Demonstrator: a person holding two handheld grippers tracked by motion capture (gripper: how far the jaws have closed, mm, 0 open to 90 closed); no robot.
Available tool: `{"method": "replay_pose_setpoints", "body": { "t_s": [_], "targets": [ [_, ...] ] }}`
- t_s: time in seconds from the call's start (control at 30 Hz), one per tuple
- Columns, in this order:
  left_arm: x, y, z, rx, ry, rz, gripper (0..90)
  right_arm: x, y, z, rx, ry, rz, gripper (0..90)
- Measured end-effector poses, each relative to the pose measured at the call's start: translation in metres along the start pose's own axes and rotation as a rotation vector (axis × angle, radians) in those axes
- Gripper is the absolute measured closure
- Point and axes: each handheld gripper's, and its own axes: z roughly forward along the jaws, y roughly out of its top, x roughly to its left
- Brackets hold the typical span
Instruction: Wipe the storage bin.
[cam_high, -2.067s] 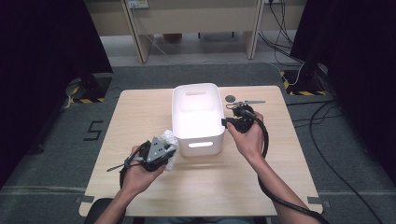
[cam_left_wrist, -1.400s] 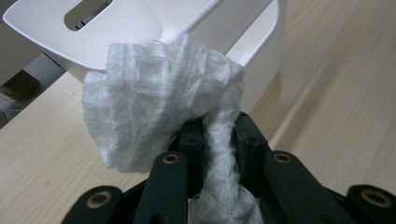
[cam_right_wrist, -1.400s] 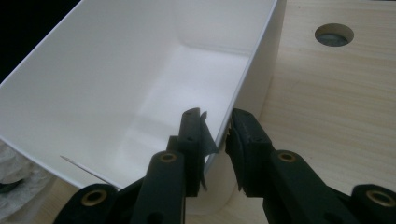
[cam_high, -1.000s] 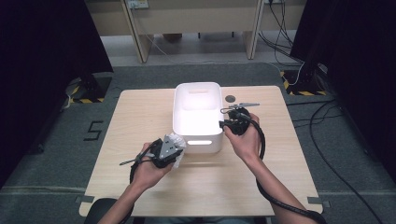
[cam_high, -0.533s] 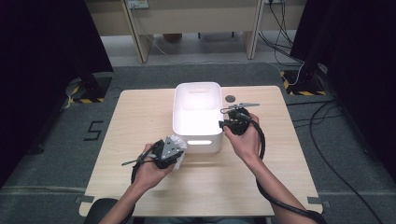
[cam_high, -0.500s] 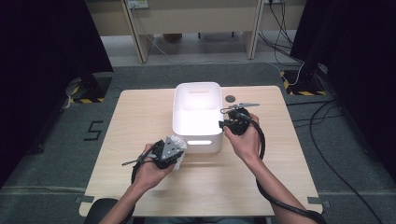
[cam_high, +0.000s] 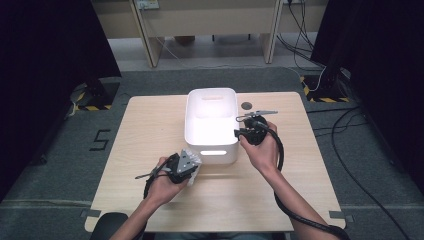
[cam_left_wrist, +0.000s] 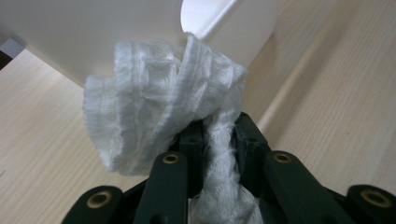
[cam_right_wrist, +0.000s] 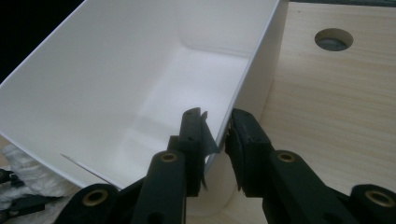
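Over the last two seconds my left hand-held gripper (cam_high: 186, 165) has drawn back toward me from the side of the white bin (cam_high: 192, 137) and now sits just off its near left corner. Its jaws are clamped tight on the white cloth (cam_left_wrist: 163, 112), which bunches above them close to the bin wall. My right hand-held gripper (cam_right_wrist: 215, 126) has not shifted: its jaws pinch the bin's right rim, steadying it on the table (cam_high: 150, 120). Judgement: the cloth is ready to be lifted in.

Pale wooden table (cam_high: 150, 130); white bin (cam_high: 211, 125) standing mid-table, round hole (cam_high: 246, 105) just beside.
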Motion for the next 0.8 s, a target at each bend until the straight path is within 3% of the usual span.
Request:
{"method": "replay_pose_setpoints", "body": {
  "t_s": [0.47,0.8],
  "targets": [
    [-0.002,-0.006,0.012,0.042,-0.015,-0.001,76.6,0.000,0.000,0.001,-0.005,-0.002,0.003,75.7],
    [-0.004,-0.005,0.015,0.041,-0.021,-0.008,76.7,0.001,0.000,0.000,-0.004,-0.002,0.006,75.7]
  ]
}}
